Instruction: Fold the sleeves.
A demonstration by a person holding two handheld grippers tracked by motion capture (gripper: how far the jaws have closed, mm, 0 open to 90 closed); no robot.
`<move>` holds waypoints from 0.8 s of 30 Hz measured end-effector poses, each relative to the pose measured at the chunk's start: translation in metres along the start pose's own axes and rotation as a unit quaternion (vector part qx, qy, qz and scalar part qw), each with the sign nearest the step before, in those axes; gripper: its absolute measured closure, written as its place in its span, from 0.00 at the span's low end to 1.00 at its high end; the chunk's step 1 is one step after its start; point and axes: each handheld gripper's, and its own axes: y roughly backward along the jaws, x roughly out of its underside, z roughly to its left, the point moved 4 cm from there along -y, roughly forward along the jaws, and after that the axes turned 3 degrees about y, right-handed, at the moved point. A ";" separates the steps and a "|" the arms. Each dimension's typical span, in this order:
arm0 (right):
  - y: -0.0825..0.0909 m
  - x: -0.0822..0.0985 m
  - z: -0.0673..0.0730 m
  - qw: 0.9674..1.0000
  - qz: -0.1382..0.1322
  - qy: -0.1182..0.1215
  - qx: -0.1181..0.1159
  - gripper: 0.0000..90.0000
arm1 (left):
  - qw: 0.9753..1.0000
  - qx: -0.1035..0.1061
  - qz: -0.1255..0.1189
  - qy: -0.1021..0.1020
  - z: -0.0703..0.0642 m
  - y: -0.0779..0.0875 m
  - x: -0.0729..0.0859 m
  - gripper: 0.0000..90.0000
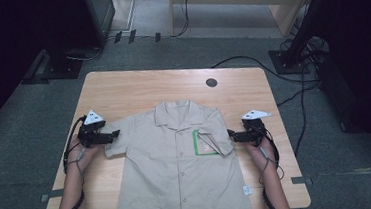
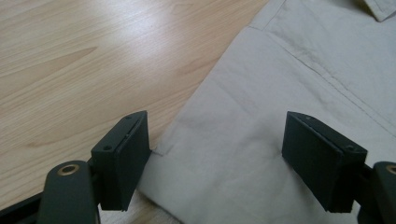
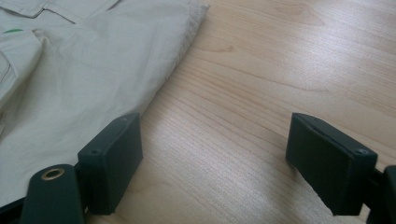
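Note:
A beige short-sleeved shirt (image 1: pixel 178 170) lies flat and face up on the wooden table (image 1: pixel 122 89), collar away from the person. Its right-hand sleeve (image 1: pixel 215 141) is folded in over a green-edged chest pocket (image 1: pixel 195 145). My left gripper (image 1: pixel 116 135) is open at the shirt's outspread left sleeve (image 2: pixel 233 140). In the left gripper view the left gripper (image 2: pixel 217 156) has the sleeve's hem lying between wide jaws that do not touch the cloth. My right gripper (image 1: pixel 230 134) stands open beside the folded sleeve. In the right gripper view the right gripper (image 3: pixel 217 161) is over bare wood, with the shirt (image 3: pixel 93 70) by one jaw.
A round black cable hole (image 1: pixel 211 82) sits near the table's far edge. A white tag (image 1: pixel 247 190) hangs at the shirt's hem. On the grey floor beyond lie black cables (image 1: pixel 250 62) and stand bases (image 1: pixel 290 58). Bare wood shows on both sides of the shirt.

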 end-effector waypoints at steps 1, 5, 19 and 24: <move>0.000 0.000 0.000 1.000 0.000 0.000 0.000 0.20 | 1.000 -0.001 0.000 0.000 0.001 0.000 0.000 0.28; 0.000 0.000 0.000 1.000 0.000 0.000 0.000 0.20 | 1.000 -0.007 -0.001 0.006 0.003 0.003 0.002 0.30; 0.000 0.000 0.000 1.000 0.000 0.000 0.000 0.20 | 1.000 -0.011 0.002 0.020 0.006 0.012 0.004 0.70; 0.000 0.000 0.000 1.000 0.000 0.000 0.000 0.20 | 1.000 -0.004 0.007 0.024 0.005 0.014 0.004 0.89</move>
